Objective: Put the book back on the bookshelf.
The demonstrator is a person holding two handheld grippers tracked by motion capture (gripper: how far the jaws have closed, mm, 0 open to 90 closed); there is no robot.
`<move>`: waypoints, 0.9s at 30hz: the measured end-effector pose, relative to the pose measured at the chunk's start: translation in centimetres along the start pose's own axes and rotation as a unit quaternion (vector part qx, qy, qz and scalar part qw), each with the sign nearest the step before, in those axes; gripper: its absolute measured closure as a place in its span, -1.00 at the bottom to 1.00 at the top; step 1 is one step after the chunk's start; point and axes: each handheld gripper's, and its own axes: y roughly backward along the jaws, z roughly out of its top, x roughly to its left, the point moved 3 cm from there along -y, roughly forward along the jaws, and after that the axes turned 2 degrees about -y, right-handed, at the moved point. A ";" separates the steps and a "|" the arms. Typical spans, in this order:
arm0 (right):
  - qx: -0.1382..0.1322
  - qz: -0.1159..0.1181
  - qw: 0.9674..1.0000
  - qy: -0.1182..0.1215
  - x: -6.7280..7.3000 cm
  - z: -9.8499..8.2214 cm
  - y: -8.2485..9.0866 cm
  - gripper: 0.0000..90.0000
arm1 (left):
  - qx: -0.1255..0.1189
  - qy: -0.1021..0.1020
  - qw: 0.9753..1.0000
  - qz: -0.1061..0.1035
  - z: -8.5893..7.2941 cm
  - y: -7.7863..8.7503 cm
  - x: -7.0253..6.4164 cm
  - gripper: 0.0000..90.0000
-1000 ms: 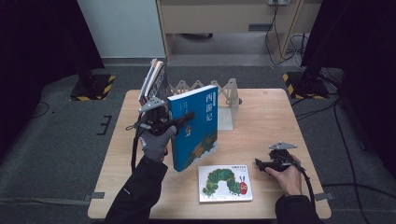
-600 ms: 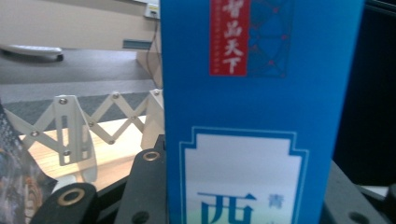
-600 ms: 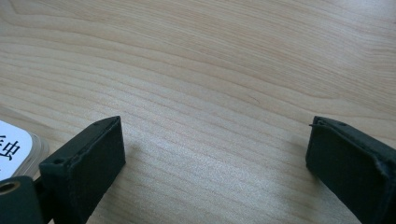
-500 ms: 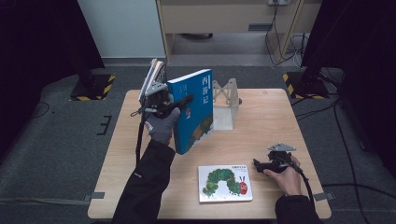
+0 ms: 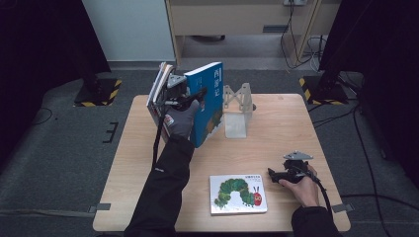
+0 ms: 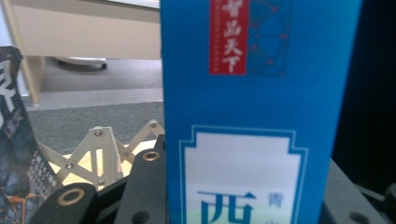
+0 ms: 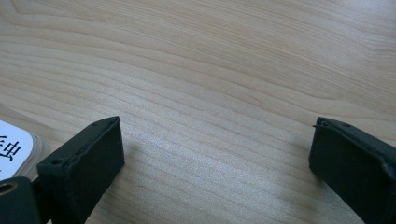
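Grey carpeted floor [image 5: 64,163] surrounds the light wooden table [image 5: 276,133]; a beige cabinet [image 5: 237,17] stands beyond.

In the left gripper view we lose the blue book [image 6: 252,112] past the top and bottom edges, and it covers most of the white rack [image 6: 100,154] behind it. From the high view the gloved hand [image 5: 180,121] hides the book's lower left part. In the right gripper view the picture book [image 7: 16,147] is cut at the left edge, its print too partial for us to read
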 end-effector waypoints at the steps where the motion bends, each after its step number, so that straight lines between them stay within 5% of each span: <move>1: 0.000 0.000 1.000 -0.001 0.0 0.0 0.0 -0.92 | -0.001 0.003 1.000 0.004 0.0 -0.2 0.2 0.37; 9: 0.000 0.000 1.000 0.000 0.0 0.0 0.0 -0.93 | 0.003 -0.016 1.000 0.021 0.2 -1.6 0.3 0.37; 17: 0.002 0.000 1.000 0.002 0.0 0.0 0.0 -0.93 | -0.003 0.009 1.000 0.022 -0.3 -4.0 0.5 0.37; 22: 0.001 0.001 1.000 0.001 0.0 0.1 -0.1 -0.94 | 0.016 -0.019 0.999 0.037 -1.1 -5.4 0.3 0.37; 27: 0.002 0.001 1.000 0.002 0.0 0.0 -0.1 -0.94 | 0.015 -0.010 0.999 0.037 -2.1 -6.4 0.5 0.37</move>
